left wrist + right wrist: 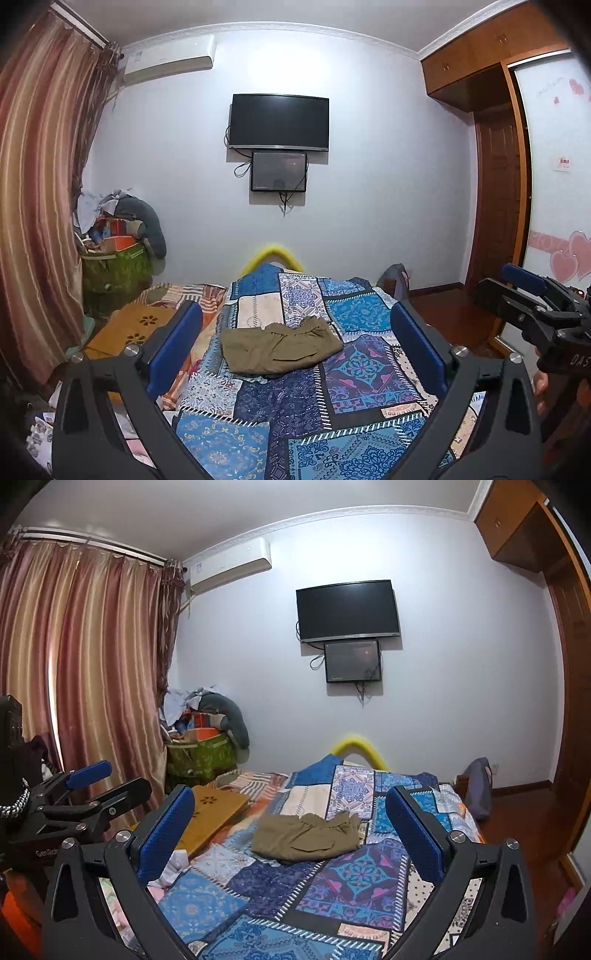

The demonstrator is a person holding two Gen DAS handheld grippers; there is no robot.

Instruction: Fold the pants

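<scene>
In the left wrist view, the olive pants (pixel 281 345) lie folded on the patchwork bedspread (pixel 354 413), well beyond the left gripper (pixel 295 347), whose blue fingers (pixel 176 343) stand spread wide with nothing pinched. In the right wrist view, the pants (pixel 308 836) rest on the bedspread (pixel 258 882) just right of a tan board (pixel 214 812), ahead of the right gripper (pixel 291 830), likewise spread wide and empty.

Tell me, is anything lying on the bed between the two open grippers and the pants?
Nothing visible does. The pants lie alone on the quilt, with only bare quilt before the left gripper and the right gripper. The tan board sits off to the left side.
</scene>
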